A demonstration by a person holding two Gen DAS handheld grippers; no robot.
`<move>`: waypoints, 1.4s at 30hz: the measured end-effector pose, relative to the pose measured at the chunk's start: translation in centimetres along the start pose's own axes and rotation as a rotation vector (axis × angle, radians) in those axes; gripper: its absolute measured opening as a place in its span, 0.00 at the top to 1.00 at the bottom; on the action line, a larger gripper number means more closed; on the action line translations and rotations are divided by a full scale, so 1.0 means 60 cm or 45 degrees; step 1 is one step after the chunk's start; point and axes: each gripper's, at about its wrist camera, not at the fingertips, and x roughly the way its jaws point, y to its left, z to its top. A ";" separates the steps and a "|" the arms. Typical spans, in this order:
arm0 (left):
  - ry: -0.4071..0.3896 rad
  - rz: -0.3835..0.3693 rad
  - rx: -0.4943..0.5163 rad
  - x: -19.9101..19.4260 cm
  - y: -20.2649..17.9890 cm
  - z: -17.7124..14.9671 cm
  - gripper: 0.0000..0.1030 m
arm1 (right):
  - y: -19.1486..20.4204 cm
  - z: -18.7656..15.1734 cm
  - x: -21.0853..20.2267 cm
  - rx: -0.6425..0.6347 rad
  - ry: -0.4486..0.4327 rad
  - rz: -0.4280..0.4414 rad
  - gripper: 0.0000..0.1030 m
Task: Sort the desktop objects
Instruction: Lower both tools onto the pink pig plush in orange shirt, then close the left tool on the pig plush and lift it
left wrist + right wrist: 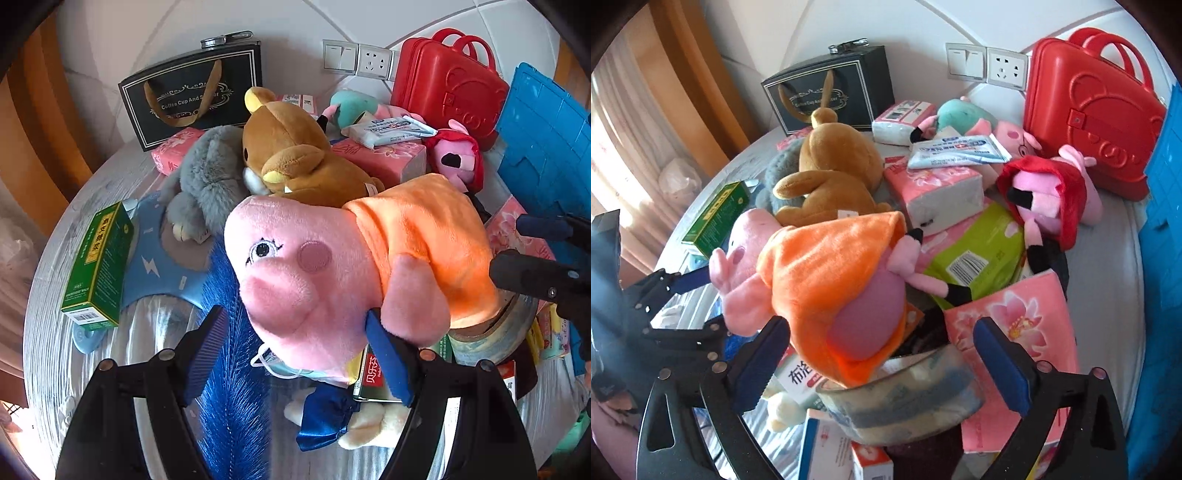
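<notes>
A pink pig plush (295,273) in an orange dress (827,266) lies across the pile on the round table. My left gripper (297,356) is open around its snout. The right pad (388,358) touches the pig's ear, while the left pad (207,354) stands apart from its head. My right gripper (882,365) is wide open over a roll of clear tape (897,406) and the hem of the dress. Its pads press on nothing. Each gripper also shows in the other view: the right gripper (517,247) and the left gripper (705,301).
Around the pig lie a brown bear plush (295,158), a grey plush (207,181), a green box (99,262), a blue feather (229,369), pink tissue packs (1015,332) and a red-dressed pig (1049,195). A red case (1093,110) and a black gift bag (192,96) stand by the wall.
</notes>
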 end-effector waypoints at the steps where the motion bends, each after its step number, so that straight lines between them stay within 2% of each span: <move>1: 0.002 -0.004 -0.003 0.002 0.001 -0.001 0.25 | 0.005 0.004 0.001 -0.008 0.002 0.007 0.00; 4: 0.015 -0.007 -0.014 0.015 0.004 -0.003 0.18 | 0.024 0.008 0.013 -0.049 0.020 0.045 0.00; 6: 0.024 -0.023 -0.024 0.027 0.003 -0.001 0.14 | 0.032 0.010 0.032 -0.078 0.053 0.029 0.00; 11: 0.057 -0.020 0.033 0.056 -0.016 0.008 0.13 | 0.018 0.012 0.085 -0.039 0.124 0.001 0.00; 18: 0.062 -0.074 0.016 0.084 -0.017 0.021 0.13 | -0.001 0.016 0.105 -0.016 0.097 0.045 0.00; 19: 0.072 -0.082 0.010 0.090 -0.017 0.023 0.14 | -0.002 0.017 0.110 -0.018 0.091 0.049 0.00; 21: 0.065 -0.101 0.014 0.096 -0.021 0.025 0.28 | 0.000 0.018 0.115 -0.030 0.070 0.044 0.04; 22: 0.055 -0.078 0.015 0.096 -0.024 0.027 0.29 | 0.002 0.019 0.114 -0.033 0.055 0.051 0.10; 23: 0.046 -0.063 0.028 0.094 -0.028 0.028 0.33 | 0.006 0.020 0.112 -0.039 0.043 0.047 0.20; 27: -0.010 -0.051 0.034 0.065 -0.032 0.025 0.36 | 0.013 0.018 0.093 -0.045 0.008 0.015 0.30; 35: -0.168 -0.029 0.077 -0.050 -0.045 0.015 0.36 | 0.038 -0.001 -0.009 -0.058 -0.144 0.037 0.30; 42: -0.319 -0.032 0.136 -0.165 -0.079 0.005 0.36 | 0.070 -0.024 -0.129 -0.045 -0.303 -0.010 0.30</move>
